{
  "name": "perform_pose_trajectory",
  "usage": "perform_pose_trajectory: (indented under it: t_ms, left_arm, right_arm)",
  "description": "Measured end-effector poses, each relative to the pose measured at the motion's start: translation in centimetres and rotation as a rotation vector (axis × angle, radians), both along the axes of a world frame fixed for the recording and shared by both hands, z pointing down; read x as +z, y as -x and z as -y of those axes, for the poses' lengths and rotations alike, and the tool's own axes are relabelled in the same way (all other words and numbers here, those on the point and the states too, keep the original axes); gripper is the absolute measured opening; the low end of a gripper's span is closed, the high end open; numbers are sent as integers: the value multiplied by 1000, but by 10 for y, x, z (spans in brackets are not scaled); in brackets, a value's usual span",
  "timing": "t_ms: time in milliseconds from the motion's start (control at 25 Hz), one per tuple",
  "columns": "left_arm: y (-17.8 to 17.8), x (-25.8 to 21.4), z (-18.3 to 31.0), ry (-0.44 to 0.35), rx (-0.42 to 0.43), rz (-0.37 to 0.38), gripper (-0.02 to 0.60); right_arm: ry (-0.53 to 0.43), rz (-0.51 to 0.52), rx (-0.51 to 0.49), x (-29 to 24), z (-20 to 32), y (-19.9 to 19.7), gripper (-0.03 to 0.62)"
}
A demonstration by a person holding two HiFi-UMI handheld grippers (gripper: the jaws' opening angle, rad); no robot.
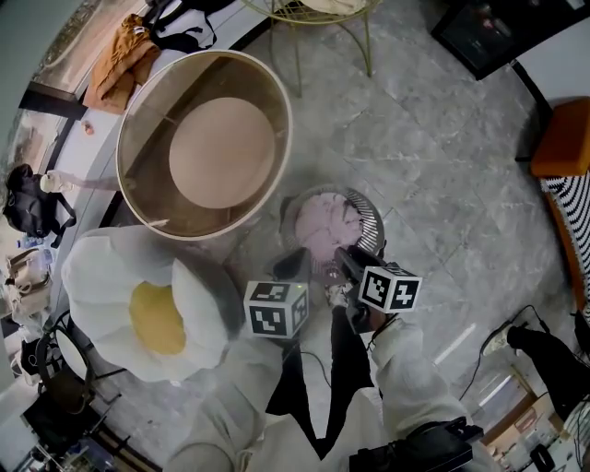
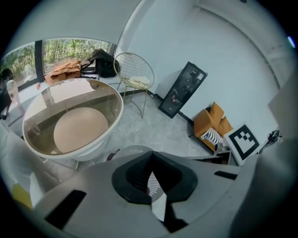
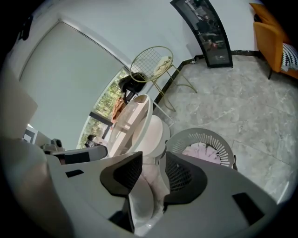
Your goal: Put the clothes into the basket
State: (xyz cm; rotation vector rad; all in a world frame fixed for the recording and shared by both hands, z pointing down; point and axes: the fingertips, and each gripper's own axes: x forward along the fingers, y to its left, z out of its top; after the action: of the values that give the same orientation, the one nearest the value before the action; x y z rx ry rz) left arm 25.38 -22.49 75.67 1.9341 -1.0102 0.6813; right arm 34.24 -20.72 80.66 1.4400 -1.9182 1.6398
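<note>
A grey slatted basket [image 1: 370, 218] [image 2: 132, 150] [image 3: 205, 137] stands on the floor with pink clothes [image 1: 324, 222] [image 3: 200, 151] in it. Both grippers hang at its near rim. My left gripper [image 1: 294, 266] [image 2: 152, 183] has its jaws almost together, nipping a pale strip of cloth [image 2: 159, 207]. My right gripper [image 1: 345, 262] [image 3: 152, 179] is open, and a pale pink garment [image 3: 141, 188] lies loosely between its separated pads. A bit of that garment [image 1: 333, 273] shows between the two grippers in the head view.
A round glass-rimmed table [image 1: 208, 138] stands just left of the basket. A white and yellow egg-shaped cushion [image 1: 147, 310] lies nearer, at the left. A gold wire chair [image 1: 313, 13] is behind, an orange chair [image 1: 563, 139] at the right, cables on the floor [image 1: 516, 334].
</note>
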Motion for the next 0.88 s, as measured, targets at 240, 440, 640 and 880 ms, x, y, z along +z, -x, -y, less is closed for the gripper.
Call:
perform_pose_trajectory:
  t_ms: [240, 440, 640, 880]
  left_arm:
    - [7, -5, -2, 6, -10, -2, 6]
    - [18, -29, -5, -10, -10, -7, 6]
    - [34, -60, -7, -44, -33, -25, 6]
    - [65, -118, -11, -105, -74, -59, 6]
  right_arm:
    - [-5, 4, 24, -7, 0, 1, 133]
    - [-37, -28, 10, -31, 3, 9, 133]
    - [-99, -94, -27, -66, 12, 18, 133]
    - [-167, -168, -13, -127, 15, 23, 133]
